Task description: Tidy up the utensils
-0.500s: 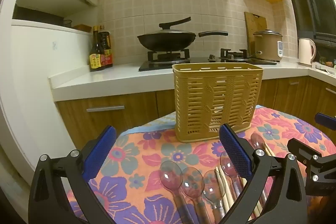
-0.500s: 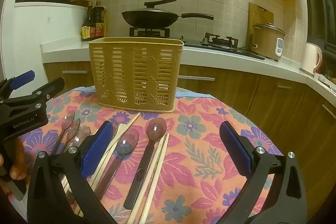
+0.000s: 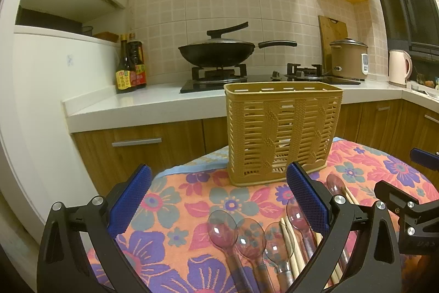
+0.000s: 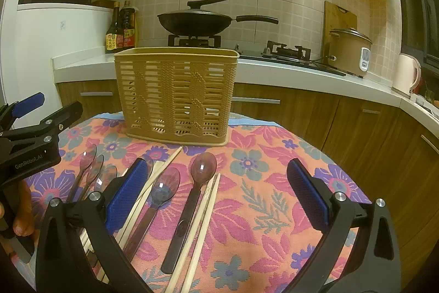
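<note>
While spread, both claws (image 3: 218, 206) (image 4: 216, 194) above spoons (image 4: 201, 168)

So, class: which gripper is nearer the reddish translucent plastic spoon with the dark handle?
Right. The right gripper, open, straddles the reddish spoon; the left gripper is off to its left, by the clear spoons.
</note>
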Available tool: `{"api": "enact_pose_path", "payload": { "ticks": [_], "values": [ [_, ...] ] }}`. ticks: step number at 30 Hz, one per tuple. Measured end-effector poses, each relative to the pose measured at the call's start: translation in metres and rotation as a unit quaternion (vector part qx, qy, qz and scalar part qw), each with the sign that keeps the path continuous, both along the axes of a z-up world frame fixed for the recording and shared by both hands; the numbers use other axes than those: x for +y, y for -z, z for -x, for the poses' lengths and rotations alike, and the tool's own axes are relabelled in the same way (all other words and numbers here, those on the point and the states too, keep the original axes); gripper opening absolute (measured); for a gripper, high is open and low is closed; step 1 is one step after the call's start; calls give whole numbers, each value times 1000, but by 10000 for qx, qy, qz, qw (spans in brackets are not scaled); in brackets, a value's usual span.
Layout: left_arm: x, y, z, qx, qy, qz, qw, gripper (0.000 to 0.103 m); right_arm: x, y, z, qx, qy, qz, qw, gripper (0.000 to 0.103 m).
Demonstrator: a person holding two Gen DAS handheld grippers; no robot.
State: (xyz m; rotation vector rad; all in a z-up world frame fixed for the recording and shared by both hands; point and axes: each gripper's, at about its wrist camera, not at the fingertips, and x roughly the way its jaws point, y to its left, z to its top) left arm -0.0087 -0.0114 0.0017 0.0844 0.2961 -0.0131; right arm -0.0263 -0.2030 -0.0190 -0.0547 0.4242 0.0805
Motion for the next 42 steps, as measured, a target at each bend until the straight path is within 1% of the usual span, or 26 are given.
{"api": "enact_pose_path", "payload": {
  "ticks": [29,31,42],
  "values": [
    [-1,0,0,-8,25,-15,10000,95,-4,7,-2,96,38,-183,9998,96],
    [-1,0,0,-2,35,-14,10000,95,-4,7,-2,119,39,-292,9995,96],
    [-1,-1,0,12,72,-10,10000,95,-5,7,-3,132,37,-307,9994,96]
  ]
}}
